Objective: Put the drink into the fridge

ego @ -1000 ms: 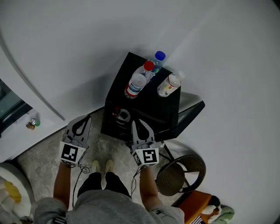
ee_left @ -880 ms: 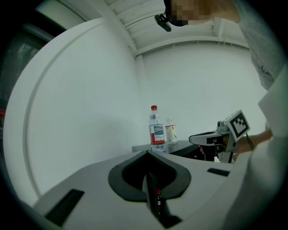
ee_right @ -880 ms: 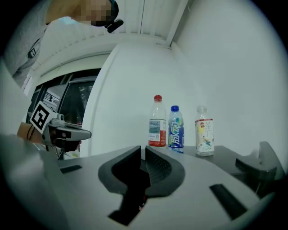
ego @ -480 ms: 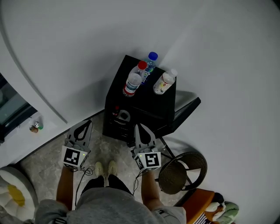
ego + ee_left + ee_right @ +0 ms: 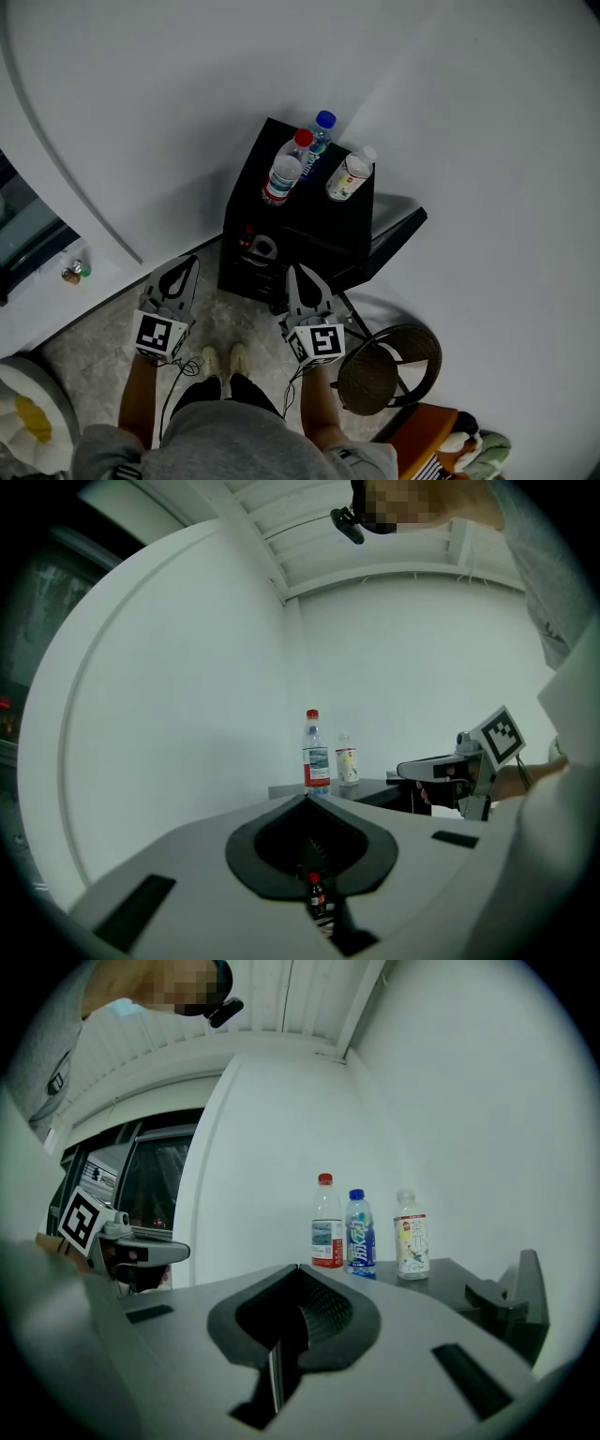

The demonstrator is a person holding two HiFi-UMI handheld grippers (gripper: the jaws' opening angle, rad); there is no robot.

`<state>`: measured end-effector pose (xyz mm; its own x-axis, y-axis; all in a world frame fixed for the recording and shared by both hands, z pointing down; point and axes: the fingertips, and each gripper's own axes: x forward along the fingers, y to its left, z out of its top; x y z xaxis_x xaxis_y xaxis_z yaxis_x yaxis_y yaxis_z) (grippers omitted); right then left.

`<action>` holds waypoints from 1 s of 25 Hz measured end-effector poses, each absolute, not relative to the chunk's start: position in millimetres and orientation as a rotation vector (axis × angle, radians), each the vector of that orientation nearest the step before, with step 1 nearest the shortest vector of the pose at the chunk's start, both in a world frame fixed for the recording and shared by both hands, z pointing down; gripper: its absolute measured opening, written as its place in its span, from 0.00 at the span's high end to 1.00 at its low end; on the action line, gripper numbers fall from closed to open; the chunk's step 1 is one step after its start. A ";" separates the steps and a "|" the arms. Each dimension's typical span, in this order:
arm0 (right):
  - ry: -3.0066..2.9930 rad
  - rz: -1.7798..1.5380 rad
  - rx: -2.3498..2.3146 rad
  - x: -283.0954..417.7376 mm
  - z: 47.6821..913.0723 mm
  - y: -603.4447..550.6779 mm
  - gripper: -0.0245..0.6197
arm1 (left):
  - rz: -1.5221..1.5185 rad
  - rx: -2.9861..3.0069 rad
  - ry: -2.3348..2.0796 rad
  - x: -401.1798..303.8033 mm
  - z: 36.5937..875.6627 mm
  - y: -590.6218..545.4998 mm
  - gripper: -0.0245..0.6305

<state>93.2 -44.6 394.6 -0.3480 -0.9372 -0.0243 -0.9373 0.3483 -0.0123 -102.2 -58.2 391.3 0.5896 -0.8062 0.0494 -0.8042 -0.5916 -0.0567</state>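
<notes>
Three drink bottles stand on top of a black mini fridge [image 5: 309, 230]: a red-capped one [image 5: 284, 173], a blue-capped one [image 5: 322, 131] and a white-capped one [image 5: 349, 175]. The fridge door [image 5: 398, 234] hangs open to the right. My left gripper [image 5: 190, 261] is shut and empty, left of the fridge front. My right gripper [image 5: 292, 270] is shut and empty, just before the fridge's open front. In the right gripper view the bottles [image 5: 359, 1232] stand ahead, beyond the closed jaws. In the left gripper view a small red-capped dark bottle [image 5: 317, 897] shows far off through the slit under the jaw tips.
A round dark stool [image 5: 389, 366] stands right of my right arm, with an orange thing [image 5: 422, 441] beside it. A big curved white wall [image 5: 112, 141] runs along the left. A glass-fronted unit [image 5: 23, 234] and small items on a ledge [image 5: 70, 272] lie far left.
Both grippers have drawn back slightly from the fridge toward the person. The three bottles stand as before.
</notes>
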 end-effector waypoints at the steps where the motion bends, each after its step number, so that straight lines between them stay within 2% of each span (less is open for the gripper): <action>1: 2.551 0.002 -1.774 93.5 392.0 -44.6 0.92 | -0.109 -2.776 1.401 -102.2 390.7 -58.4 0.96; 18: 2.491 0.070 -1.831 91.1 336.5 -70.2 0.92 | -0.133 -2.754 1.368 -113.4 362.4 -90.3 0.96; 25: 2.517 0.167 -1.735 104.9 303.0 -113.7 0.92 | -0.113 -2.709 1.400 -93.3 354.6 -128.5 0.96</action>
<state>104.9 -113.7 303.0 -0.3553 -0.9260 -0.1278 -0.9347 0.3526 0.0442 -93.3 -128.5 354.6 0.5771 -0.8163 0.0245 -0.8096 -0.5758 -0.1140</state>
